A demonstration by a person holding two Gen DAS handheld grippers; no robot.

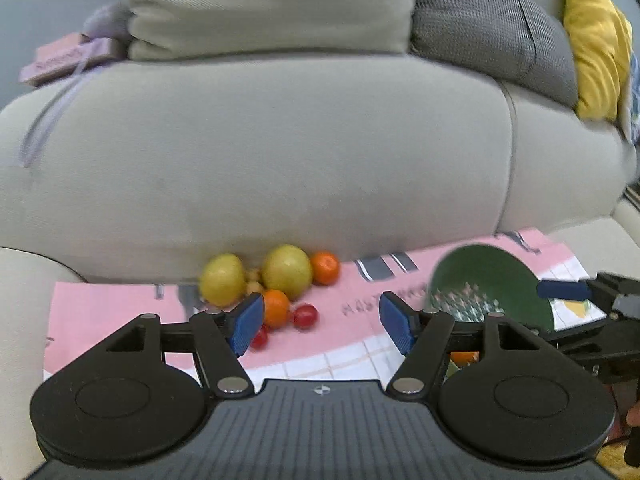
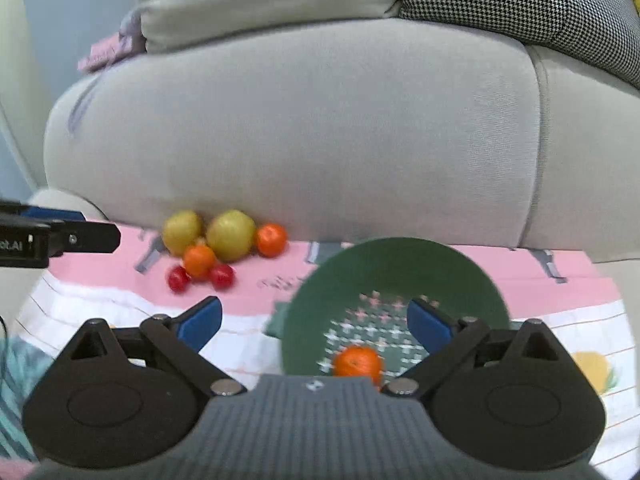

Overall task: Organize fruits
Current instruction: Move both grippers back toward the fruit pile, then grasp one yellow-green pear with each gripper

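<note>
A pile of fruit lies on a pink cloth [image 1: 348, 332] against the sofa front: two yellow-green fruits [image 1: 286, 272] [image 2: 230, 235], two oranges [image 1: 325, 267] [image 2: 271, 239] and two small red fruits [image 1: 305, 316] [image 2: 221, 276]. A green bowl [image 2: 396, 268] [image 1: 496, 276] stands to the right and holds one orange [image 2: 357, 361]. My left gripper [image 1: 320, 322] is open and empty just in front of the pile. My right gripper [image 2: 316, 326] is open and empty over the bowl's near rim.
A grey sofa seat [image 1: 280, 152] rises right behind the fruit, with cushions [image 1: 272, 4] and a yellow pillow [image 1: 596, 44] on it. The cloth has a white checked part [image 2: 100, 320] nearer me. The other gripper shows at each view's edge.
</note>
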